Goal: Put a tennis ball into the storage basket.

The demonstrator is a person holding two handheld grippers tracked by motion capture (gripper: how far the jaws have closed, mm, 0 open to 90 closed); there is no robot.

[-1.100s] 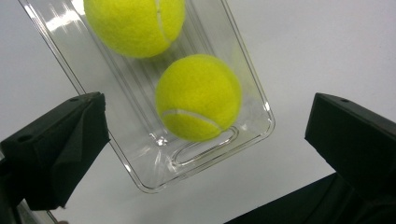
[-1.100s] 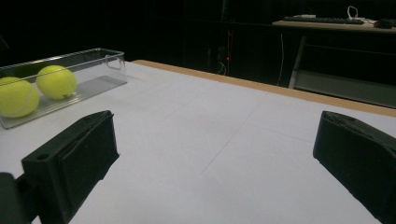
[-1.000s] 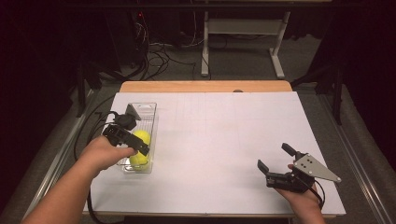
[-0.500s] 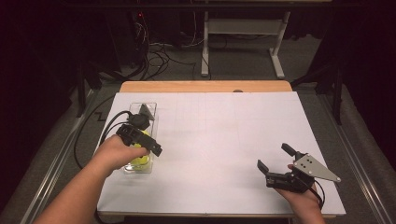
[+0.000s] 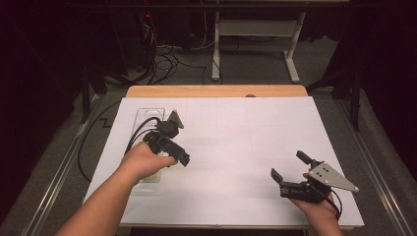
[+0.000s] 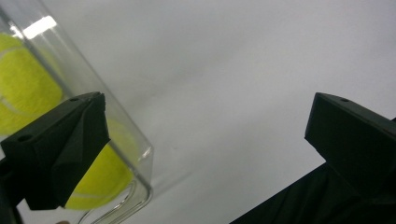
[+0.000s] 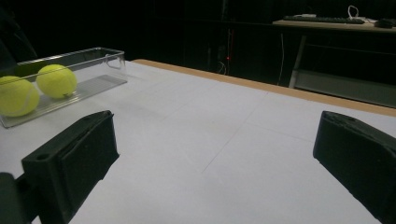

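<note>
Resting in the clear tray [image 7: 84, 86] at the table's [image 5: 236, 147] left are two tennis balls [image 7: 56, 80]; left tongs [image 5: 173, 149] and right tongs [image 5: 290, 164] both gape empty; loading looks finished.

From the high view, my left hand [image 5: 145, 161] hides the clear tray's [image 5: 142, 116] near end and its contents.

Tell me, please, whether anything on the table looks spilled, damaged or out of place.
Nothing stands out. The two tennis balls sit inside the clear tray, which lies flat on the white table cover. Both the left gripper and right gripper are open and empty.
</note>
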